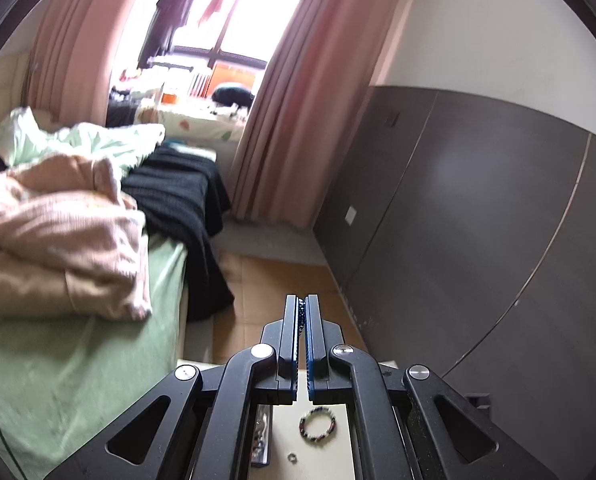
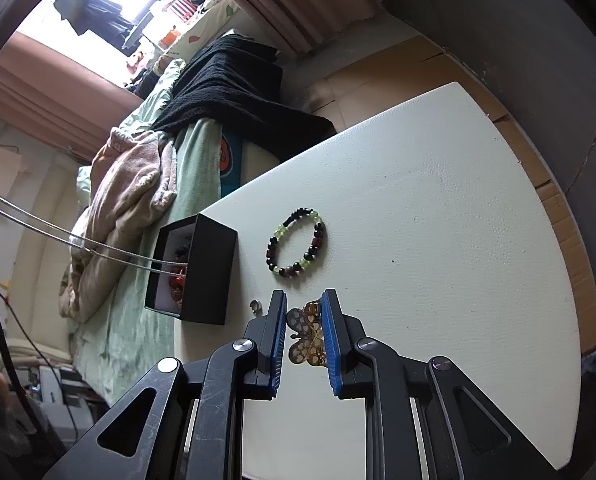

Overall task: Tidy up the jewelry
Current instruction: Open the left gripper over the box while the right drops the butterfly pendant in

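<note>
My left gripper (image 1: 302, 304) is shut on a thin silver chain necklace; dark links show between its pads. The chain (image 2: 98, 246) runs taut from the left edge in the right wrist view down into the black jewelry box (image 2: 196, 268), which holds red pieces. My right gripper (image 2: 304, 300) has its jaws around a gold butterfly hair clip (image 2: 308, 334) on the white table (image 2: 438, 220). A beaded bracelet (image 2: 297, 242) lies ahead of it, also seen in the left wrist view (image 1: 318, 426). A small silver ring (image 2: 255, 306) lies beside the left finger; it shows in the left wrist view (image 1: 292, 457).
A bed with green sheet (image 1: 58, 360), pink duvet and black blanket (image 1: 178, 200) lies left of the table. A dark wardrobe (image 1: 478, 220) stands on the right. Pink curtains (image 1: 290, 100) frame a window at the back.
</note>
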`<act>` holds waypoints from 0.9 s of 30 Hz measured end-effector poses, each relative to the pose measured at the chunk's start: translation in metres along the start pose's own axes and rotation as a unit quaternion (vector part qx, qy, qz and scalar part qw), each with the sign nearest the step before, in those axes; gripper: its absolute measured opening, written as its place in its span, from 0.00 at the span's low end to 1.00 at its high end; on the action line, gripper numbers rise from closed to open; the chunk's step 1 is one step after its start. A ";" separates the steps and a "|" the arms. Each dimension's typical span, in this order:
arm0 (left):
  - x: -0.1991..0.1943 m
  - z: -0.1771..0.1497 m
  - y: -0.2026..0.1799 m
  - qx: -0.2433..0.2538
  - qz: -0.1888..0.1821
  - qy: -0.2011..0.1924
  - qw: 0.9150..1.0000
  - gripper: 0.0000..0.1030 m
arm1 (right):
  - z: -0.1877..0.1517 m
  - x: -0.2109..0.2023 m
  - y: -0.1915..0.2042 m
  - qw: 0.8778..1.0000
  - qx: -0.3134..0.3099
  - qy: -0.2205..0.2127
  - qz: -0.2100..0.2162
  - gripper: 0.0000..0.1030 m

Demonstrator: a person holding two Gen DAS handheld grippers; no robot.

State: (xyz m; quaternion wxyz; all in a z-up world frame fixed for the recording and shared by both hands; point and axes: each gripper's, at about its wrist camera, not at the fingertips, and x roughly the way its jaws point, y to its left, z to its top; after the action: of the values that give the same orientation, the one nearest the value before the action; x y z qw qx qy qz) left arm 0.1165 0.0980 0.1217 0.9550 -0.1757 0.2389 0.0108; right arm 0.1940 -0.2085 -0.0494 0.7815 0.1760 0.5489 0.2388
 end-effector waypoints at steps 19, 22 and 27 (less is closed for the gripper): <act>0.072 -0.092 0.087 -0.174 -0.016 0.113 0.978 0.22 | 0.002 0.005 0.042 0.996 -0.020 -0.042 0.069 0.19; 0.057 -0.086 0.095 -0.181 -0.018 0.085 0.980 0.68 | 0.002 0.009 0.061 0.995 -0.034 -0.052 0.084 0.19; 0.035 -0.078 0.103 -0.167 -0.005 0.052 0.985 0.77 | 0.005 0.022 0.096 0.991 -0.054 -0.063 0.103 0.19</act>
State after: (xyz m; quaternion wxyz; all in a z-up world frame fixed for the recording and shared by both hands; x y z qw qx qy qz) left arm 0.1013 0.1660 0.0073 0.8986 -0.3340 0.2821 0.0365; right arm 0.1876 -0.1168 -0.0126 0.7941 0.2033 0.4642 0.3356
